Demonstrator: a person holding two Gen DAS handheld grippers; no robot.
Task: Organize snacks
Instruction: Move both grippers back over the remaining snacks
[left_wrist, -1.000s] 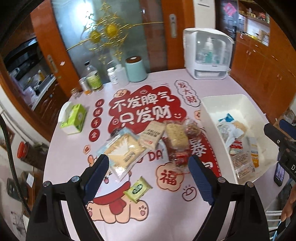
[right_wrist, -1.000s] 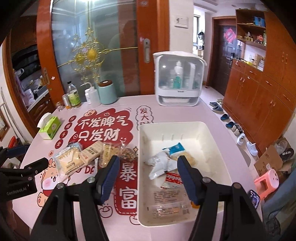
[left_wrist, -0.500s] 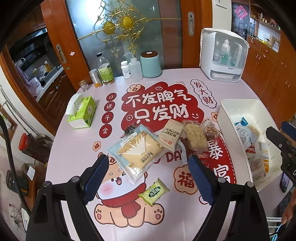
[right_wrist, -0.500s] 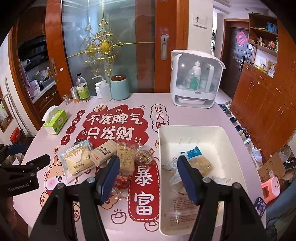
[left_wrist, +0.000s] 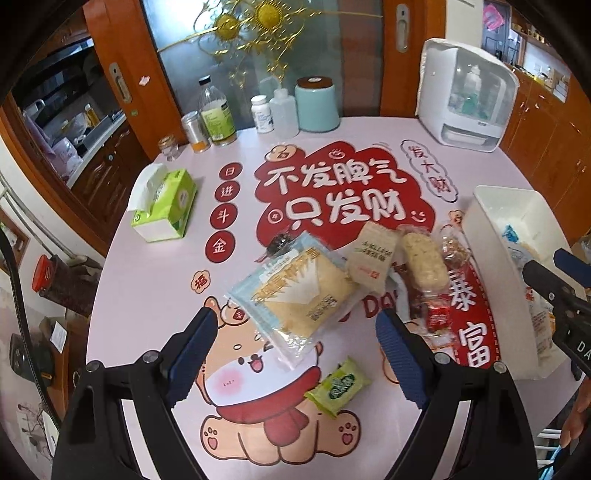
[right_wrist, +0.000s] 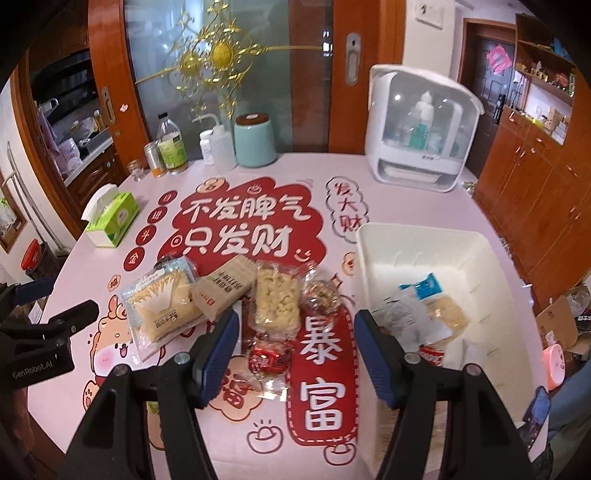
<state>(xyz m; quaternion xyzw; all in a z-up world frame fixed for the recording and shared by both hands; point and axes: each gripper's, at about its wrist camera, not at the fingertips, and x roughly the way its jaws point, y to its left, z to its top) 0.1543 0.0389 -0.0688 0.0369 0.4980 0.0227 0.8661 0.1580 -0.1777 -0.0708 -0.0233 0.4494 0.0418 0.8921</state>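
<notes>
Several snack packs lie mid-table: a big bread pack (left_wrist: 295, 291), a beige bar pack (left_wrist: 371, 254), a rice-cracker pack (left_wrist: 421, 260), a clear nut pack (left_wrist: 452, 247), a red wrapped snack (left_wrist: 437, 317) and a small green packet (left_wrist: 338, 386). My left gripper (left_wrist: 295, 347) hovers open over the bread pack's near end, holding nothing. My right gripper (right_wrist: 295, 350) is open above the red snack (right_wrist: 267, 358), just left of the white bin (right_wrist: 417, 240), which holds several packs. The rice-cracker pack (right_wrist: 277, 299) lies just beyond its fingertips.
A green tissue box (left_wrist: 166, 206) sits at the table's left. Bottles, jars and a teal canister (left_wrist: 317, 105) line the far edge, with a white dispenser cabinet (left_wrist: 469, 96) at the far right. The pink table cover has red printed patches.
Both grippers have moved left and lower. The right one went from over the bin to over the red snack. The left one now hangs over the bread pack. Jaws unchanged.
</notes>
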